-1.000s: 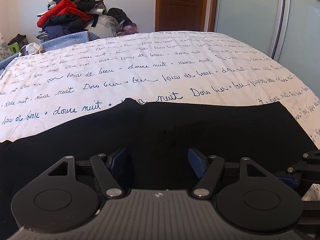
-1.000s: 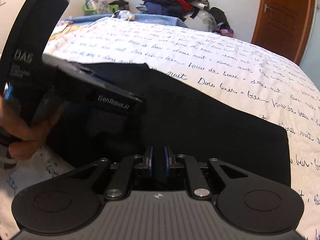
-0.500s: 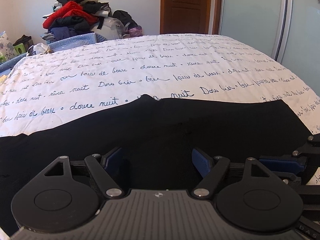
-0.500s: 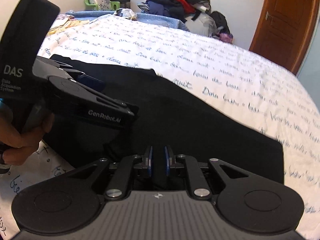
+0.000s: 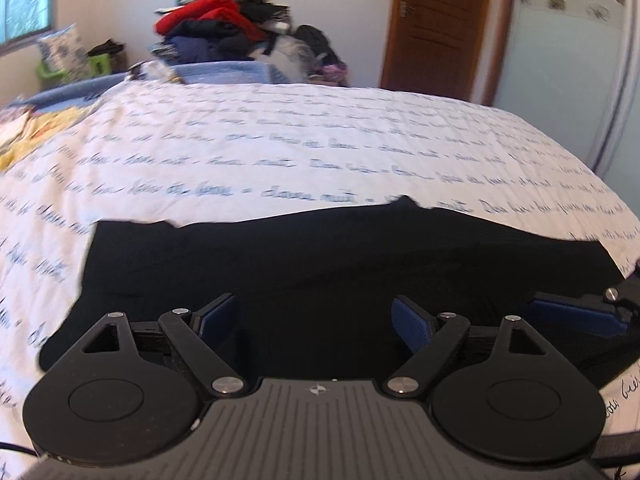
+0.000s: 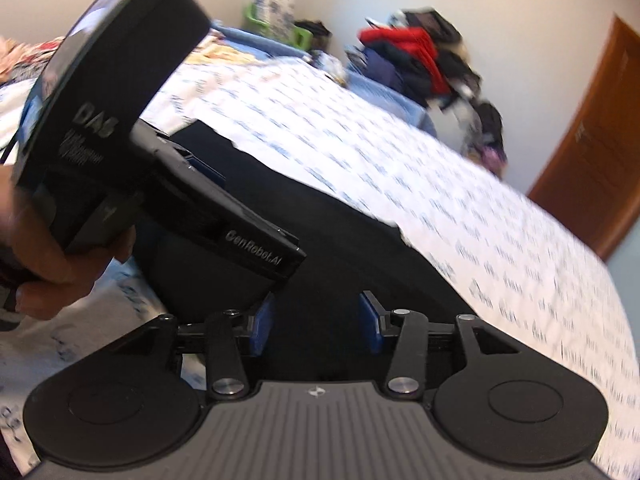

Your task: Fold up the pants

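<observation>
Bright daylight, window [image 5: 24, 8] top left. Motion blur smears the bedspread [image 5: 320, 152] print. Fisheye bends edges, corners vignette black.

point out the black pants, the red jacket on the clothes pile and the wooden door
black pants [image 5: 340, 264], left wrist view, middle of the fabric
red jacket [image 5: 200, 14], left wrist view, its top fold
wooden door [image 5: 436, 24], left wrist view, its panel

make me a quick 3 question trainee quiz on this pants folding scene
1. True or false: the black pants lie on a bedspread printed with handwriting.
2. Is anything pinched in the left gripper or the right gripper? A) left only B) right only C) neither
3. What colour is the door?

Key
1. True.
2. C: both stand open over the pants, their jaws having just been opening, pads pressing nothing.
3. Brown.
</observation>
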`<action>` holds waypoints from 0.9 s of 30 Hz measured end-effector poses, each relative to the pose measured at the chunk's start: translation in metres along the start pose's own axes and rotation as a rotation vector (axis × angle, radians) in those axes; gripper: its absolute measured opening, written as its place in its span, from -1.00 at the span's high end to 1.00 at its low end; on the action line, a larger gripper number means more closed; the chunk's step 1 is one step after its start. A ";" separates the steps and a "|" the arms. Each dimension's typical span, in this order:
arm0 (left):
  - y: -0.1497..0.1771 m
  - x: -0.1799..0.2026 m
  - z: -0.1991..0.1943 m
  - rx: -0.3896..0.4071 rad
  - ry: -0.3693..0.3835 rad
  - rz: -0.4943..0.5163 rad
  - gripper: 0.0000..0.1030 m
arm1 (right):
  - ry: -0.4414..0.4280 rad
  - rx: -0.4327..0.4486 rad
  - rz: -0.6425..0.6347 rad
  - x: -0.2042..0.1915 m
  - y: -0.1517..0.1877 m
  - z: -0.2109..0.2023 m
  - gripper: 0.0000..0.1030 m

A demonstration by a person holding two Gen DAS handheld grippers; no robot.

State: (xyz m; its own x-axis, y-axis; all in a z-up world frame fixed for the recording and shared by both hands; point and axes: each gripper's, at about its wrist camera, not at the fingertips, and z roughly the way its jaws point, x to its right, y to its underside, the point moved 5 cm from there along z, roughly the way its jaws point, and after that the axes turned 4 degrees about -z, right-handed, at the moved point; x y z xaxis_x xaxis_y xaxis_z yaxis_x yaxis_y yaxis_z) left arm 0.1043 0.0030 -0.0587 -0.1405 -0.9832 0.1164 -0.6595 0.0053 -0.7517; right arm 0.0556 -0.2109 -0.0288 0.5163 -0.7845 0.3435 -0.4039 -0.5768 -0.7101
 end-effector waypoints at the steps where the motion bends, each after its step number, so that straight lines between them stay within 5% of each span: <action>1: -0.001 -0.012 -0.005 0.002 -0.012 -0.030 -0.65 | 0.002 0.017 -0.022 -0.008 -0.004 -0.001 0.11; 14: -0.002 -0.142 -0.061 0.016 -0.125 -0.356 -0.69 | -0.108 0.129 -0.299 -0.116 -0.046 0.027 0.12; 20: 0.007 -0.163 -0.070 -0.025 -0.064 -0.458 -0.69 | -0.103 0.163 -0.361 -0.145 -0.057 0.040 0.14; 27: 0.023 -0.170 -0.053 -0.157 0.108 -0.631 -0.69 | -0.009 0.129 -0.507 -0.173 -0.043 0.065 0.14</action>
State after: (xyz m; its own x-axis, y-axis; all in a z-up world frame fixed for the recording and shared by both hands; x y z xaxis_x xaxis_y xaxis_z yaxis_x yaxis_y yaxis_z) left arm 0.0743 0.1804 -0.0616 0.2402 -0.7824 0.5746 -0.7381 -0.5317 -0.4153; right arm 0.0332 -0.0357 -0.0974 0.6298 -0.4114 0.6588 -0.0057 -0.8506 -0.5258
